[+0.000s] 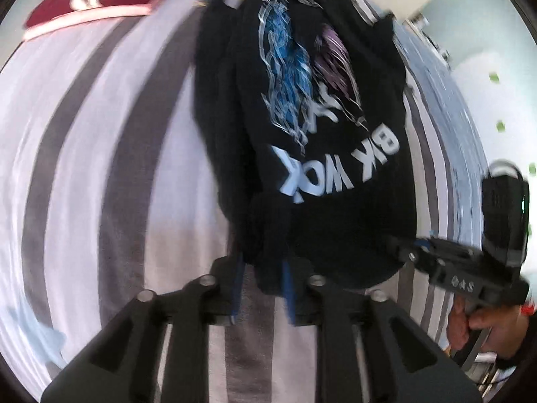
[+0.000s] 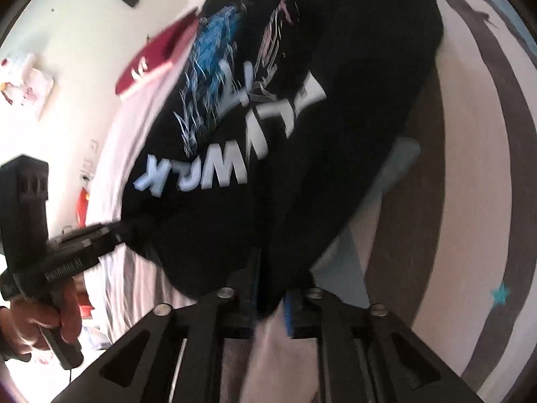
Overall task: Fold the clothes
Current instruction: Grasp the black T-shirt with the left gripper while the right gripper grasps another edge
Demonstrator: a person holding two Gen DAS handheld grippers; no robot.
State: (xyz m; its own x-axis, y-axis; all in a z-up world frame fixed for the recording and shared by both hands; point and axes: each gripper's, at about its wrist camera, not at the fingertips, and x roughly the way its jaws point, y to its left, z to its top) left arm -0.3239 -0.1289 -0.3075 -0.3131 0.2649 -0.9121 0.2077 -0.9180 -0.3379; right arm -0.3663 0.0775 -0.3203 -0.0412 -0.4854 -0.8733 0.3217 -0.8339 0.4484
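The left gripper (image 1: 261,288) is nearest the camera, and its two fingers pinch a bunched edge of a black shirt (image 1: 302,117). The right gripper (image 2: 272,297) does the same: its fingers are closed tight on another part of that edge. Each gripper shows in the other's view, off to the side, with a hand (image 2: 43,319) around its handle.

The shirt hangs in the air just in front of both grippers, stretched between them. Below and beyond it lies a bed (image 1: 100,168) with a white and grey striped sheet. Past the shirt, at the far end of the bed, lies a dark red cloth (image 1: 94,0) with a pink edge.

The shirt is not folded flat now. It is lifted off the bed and looks doubled over, with loose folds and a lumpy bottom. I think it still has to be laid down and smoothed into a neat shape. Whether this is a lift to spread it out or a lift in the middle of a fold, the pictures cannot tell.

The shirt has big white letters and a blue and purple scribbly picture. The cloth looks soft, floppy and blurry.
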